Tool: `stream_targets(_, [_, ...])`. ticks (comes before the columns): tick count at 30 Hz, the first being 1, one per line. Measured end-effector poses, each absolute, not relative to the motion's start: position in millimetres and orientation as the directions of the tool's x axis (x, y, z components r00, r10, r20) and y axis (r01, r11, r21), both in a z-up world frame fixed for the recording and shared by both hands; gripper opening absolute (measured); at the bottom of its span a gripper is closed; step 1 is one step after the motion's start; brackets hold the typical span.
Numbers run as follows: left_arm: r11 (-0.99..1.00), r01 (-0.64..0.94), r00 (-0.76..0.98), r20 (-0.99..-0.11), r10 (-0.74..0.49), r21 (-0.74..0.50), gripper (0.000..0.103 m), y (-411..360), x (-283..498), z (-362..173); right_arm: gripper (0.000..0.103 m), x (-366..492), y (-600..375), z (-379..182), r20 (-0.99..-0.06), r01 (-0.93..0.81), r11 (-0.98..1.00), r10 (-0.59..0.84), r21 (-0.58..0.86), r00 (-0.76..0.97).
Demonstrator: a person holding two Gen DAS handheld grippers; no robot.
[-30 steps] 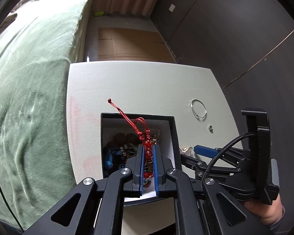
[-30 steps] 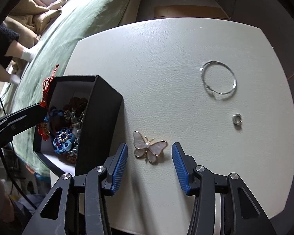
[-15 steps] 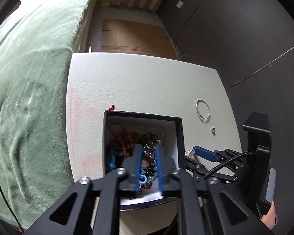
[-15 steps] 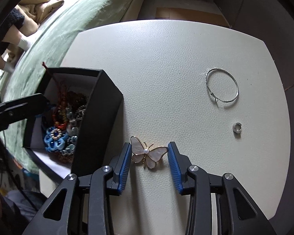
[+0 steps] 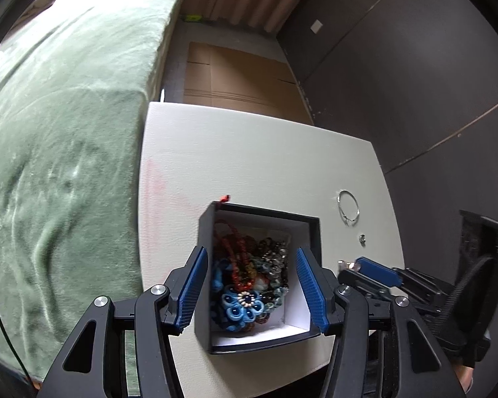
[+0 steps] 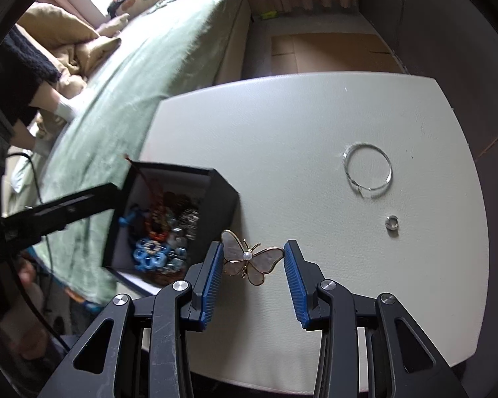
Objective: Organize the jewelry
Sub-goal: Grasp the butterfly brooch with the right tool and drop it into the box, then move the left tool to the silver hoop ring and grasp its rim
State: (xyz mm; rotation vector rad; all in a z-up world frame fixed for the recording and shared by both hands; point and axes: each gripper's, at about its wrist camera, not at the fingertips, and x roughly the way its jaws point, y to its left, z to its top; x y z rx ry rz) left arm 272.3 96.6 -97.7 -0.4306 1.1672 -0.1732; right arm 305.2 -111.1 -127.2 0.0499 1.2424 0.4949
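A black jewelry box stands on the white table and holds several pieces, among them a red beaded cord and a blue flower piece. My left gripper is open and empty above the box. The box also shows in the right wrist view. My right gripper is open, its jaws on either side of a gold and pearl butterfly brooch lying on the table. The left pad touches one wing.
A thin silver hoop and a small silver ring lie on the table to the right. A green bed runs along the table's left edge. Cardboard lies on the floor beyond.
My left gripper has let go of the red cord into the box, opened wide and risen. My right gripper has moved forward around the butterfly brooch and narrowed.
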Motion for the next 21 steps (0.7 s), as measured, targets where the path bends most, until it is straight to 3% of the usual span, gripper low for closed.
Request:
stream_targets(10, [0.891, -0.13, 0.412, -0.841, -0.35, -0.435, 0.056, 120, 268, -96, 0.039, 296, -73, -103, -0.823, -0.42, 0.815, 0.52, 0.399, 0.228])
stream_targets(16, [0.887, -0.12, 0.408, -0.837, -0.365, -0.446, 0.056, 116, 272, -97, 0.054, 295, -83, -101, -0.831, -0.405, 0.826, 0.507, 0.392, 0.23])
stream_targets(21, [0.889, -0.096, 0.402, -0.834, -0.377, -0.448, 0.057, 98, 277, -93, 0.057, 300, -108, -105, -0.854, -0.356, 0.861, 0.46, 0.363, 0.243])
